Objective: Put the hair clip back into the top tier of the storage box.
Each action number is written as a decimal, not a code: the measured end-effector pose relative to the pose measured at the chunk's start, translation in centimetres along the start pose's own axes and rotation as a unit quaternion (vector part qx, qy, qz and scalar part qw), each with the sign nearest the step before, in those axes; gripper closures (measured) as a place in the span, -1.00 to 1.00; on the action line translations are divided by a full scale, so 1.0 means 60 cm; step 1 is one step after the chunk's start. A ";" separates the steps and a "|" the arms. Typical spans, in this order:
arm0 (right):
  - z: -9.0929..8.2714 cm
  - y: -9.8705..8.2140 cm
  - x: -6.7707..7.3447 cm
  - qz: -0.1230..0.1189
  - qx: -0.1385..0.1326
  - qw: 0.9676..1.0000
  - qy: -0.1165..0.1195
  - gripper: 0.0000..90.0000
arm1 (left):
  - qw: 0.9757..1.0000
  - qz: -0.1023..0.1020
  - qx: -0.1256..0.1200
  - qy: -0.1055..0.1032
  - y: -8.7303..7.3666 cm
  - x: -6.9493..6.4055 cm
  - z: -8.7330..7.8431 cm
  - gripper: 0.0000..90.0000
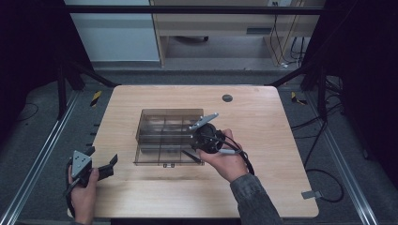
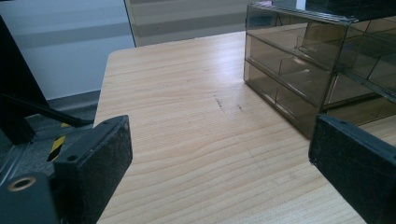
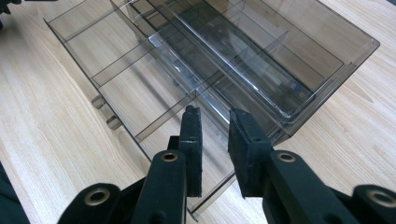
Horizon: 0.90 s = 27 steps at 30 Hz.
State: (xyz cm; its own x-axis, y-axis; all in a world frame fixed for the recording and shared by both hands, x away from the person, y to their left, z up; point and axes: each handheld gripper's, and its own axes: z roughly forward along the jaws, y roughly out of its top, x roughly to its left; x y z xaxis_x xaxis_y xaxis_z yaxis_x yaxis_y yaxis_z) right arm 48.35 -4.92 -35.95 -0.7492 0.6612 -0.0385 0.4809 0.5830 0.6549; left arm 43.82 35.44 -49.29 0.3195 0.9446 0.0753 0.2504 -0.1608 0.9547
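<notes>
A smoky clear plastic drawer box (image 1: 169,121) stands in the middle of the wooden table (image 1: 272,183). Its lower drawer (image 1: 157,154) is pulled out toward me, and the divided compartments look empty. My right gripper (image 1: 191,151) hovers over the drawer's right front corner, pointing down. In the right gripper view the right gripper (image 3: 215,121) has its jaws a narrow gap apart above the drawer (image 3: 135,88), with nothing between the pads. My left gripper (image 1: 102,157) rests at the table's front left, jaws wide apart. From the left gripper (image 2: 222,135) the box (image 2: 299,60) lies ahead to the right.
A dark round grommet (image 1: 227,98) sits in the tabletop behind the box. Metal rails (image 1: 42,154) run along both sides of the table, and cables (image 1: 324,180) lie on the floor at the right. Bare wood surrounds the box.
</notes>
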 end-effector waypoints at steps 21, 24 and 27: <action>-0.013 -0.052 0.032 0.010 -0.067 0.998 0.016 0.76 | 1.000 0.004 0.008 -0.005 -0.002 -0.004 -0.017 -0.88; -0.014 -0.058 0.032 0.012 -0.078 0.997 0.019 0.80 | 1.000 0.008 0.007 -0.010 0.000 -0.007 -0.017 -0.88; -0.015 -0.065 0.034 0.015 -0.091 0.996 0.023 0.84 | 1.000 0.018 0.008 -0.016 0.004 -0.009 -0.018 -0.87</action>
State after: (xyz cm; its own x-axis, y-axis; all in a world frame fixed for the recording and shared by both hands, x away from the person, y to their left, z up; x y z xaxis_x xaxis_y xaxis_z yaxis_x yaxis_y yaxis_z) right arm 44.53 -6.25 -37.87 -0.7574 0.6528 0.0151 0.4167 0.4654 0.7808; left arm 42.73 35.20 -48.82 0.3576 0.9285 0.1003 0.2520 -0.1994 0.9470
